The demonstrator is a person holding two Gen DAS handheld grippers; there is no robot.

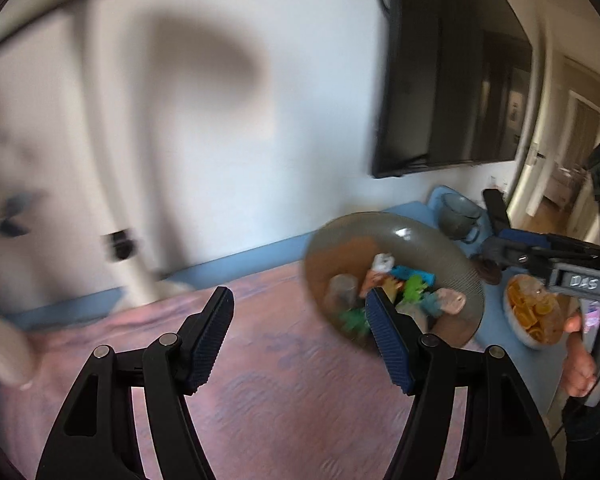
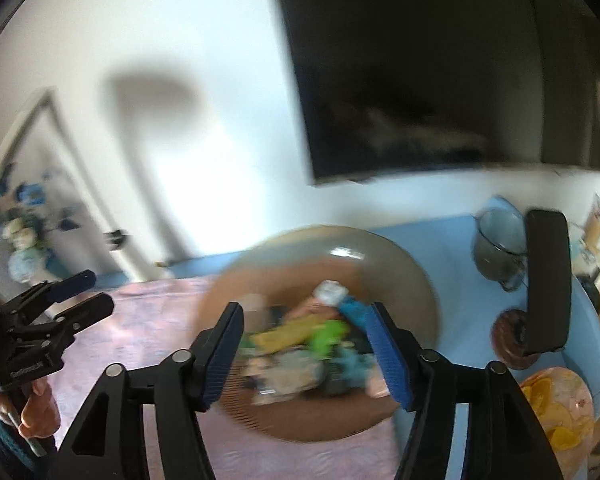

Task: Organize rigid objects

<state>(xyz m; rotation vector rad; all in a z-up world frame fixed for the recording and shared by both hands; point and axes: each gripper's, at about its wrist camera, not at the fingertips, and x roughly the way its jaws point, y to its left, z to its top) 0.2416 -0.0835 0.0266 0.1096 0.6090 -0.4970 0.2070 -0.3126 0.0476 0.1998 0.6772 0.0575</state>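
A large grey-brown plate [image 1: 432,236] [image 2: 396,272] sits on the pink cloth and holds a pile of small toys [image 1: 412,288] [image 2: 320,340], green, blue, yellow and pink. Both views are blurred by motion. My left gripper [image 1: 300,312] is open and empty, left of the plate above the pink cloth [image 1: 260,340]. My right gripper [image 2: 306,328] is open and empty, held just above the toy pile. The left gripper also shows at the left edge of the right wrist view [image 2: 72,296], and the right gripper at the right edge of the left wrist view [image 1: 540,264].
A grey glass mug [image 2: 496,248] [image 1: 458,216], a small brown dish [image 2: 512,340] and a dish of orange slices [image 2: 556,416] [image 1: 534,310] stand on the blue table at the right. A black TV [image 1: 452,68] hangs on the white wall.
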